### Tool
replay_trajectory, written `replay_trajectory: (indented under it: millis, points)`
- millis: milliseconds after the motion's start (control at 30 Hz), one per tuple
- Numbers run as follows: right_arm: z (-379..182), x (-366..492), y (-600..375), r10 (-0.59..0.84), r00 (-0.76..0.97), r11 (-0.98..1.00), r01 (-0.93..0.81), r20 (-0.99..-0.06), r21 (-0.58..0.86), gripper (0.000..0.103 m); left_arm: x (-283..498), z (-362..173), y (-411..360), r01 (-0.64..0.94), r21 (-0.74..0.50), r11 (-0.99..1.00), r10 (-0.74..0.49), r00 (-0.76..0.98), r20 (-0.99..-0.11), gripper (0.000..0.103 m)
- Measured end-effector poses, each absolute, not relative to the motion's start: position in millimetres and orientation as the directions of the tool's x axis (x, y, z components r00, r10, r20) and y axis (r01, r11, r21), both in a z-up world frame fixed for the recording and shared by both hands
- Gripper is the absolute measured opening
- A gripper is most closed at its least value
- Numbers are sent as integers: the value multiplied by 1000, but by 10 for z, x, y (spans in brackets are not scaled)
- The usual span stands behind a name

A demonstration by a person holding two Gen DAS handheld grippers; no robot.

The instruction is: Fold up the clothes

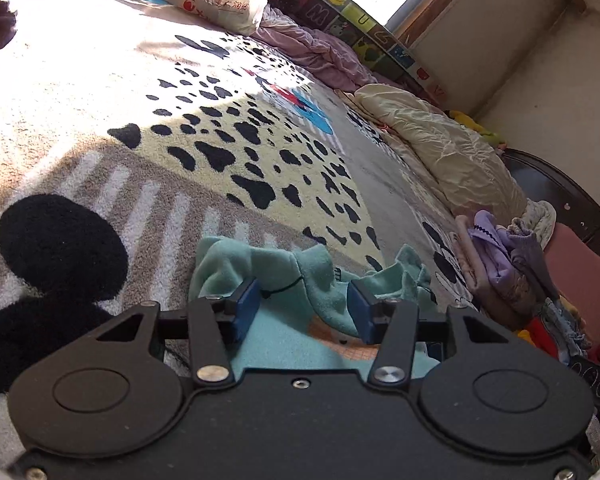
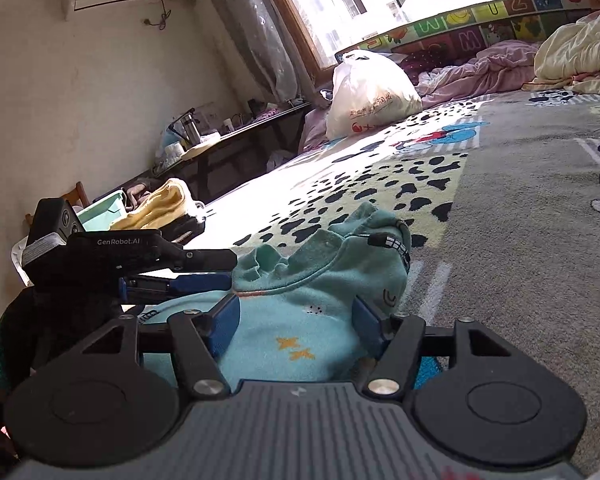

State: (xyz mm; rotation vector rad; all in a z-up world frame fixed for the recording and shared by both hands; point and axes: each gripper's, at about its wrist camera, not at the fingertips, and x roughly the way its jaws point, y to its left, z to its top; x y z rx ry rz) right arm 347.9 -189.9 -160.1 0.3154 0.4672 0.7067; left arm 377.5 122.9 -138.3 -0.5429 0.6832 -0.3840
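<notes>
Left wrist: fingers (image 1: pixel 256 300) apart over teal garment (image 1: pixel 284 344).

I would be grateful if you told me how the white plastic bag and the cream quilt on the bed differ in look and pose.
The white plastic bag stands upright, bulging, with red print; the cream quilt lies low, spread out and unprinted. The bag's surface looks smooth and glossy; the quilt's is finely wrinkled fabric. The bag sits in bright sunlight near the window, while the quilt lies mostly in shade. Both are pale and rest at the bed's far edge beside the pink bedding.
</notes>
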Motion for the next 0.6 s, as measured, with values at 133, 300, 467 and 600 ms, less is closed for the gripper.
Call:
replay_trajectory:
  millis: [133,300,467,600]
  points:
    - [-1532,3442,-2000,634,723,751,-491,-274,442,64,3612,-1317,1448,177,-693,699,-532,776,-338,51]
    - [-1713,3620,-2112,608,685,755,-344,-401,558,76,3403,-1223,1757,137,-727,672,-488,821,-296,64]
    - [-1817,3684,-2139,667,634,690,-327,-391,646,75,3253,-1343,1811,85,-730,678,-518,760,-393,66]
    - [-1790,3660,-2119,653,669,695,-343,-355,631,69,3153,-1248,1684,129,-651,748,-477,786,-393,66]
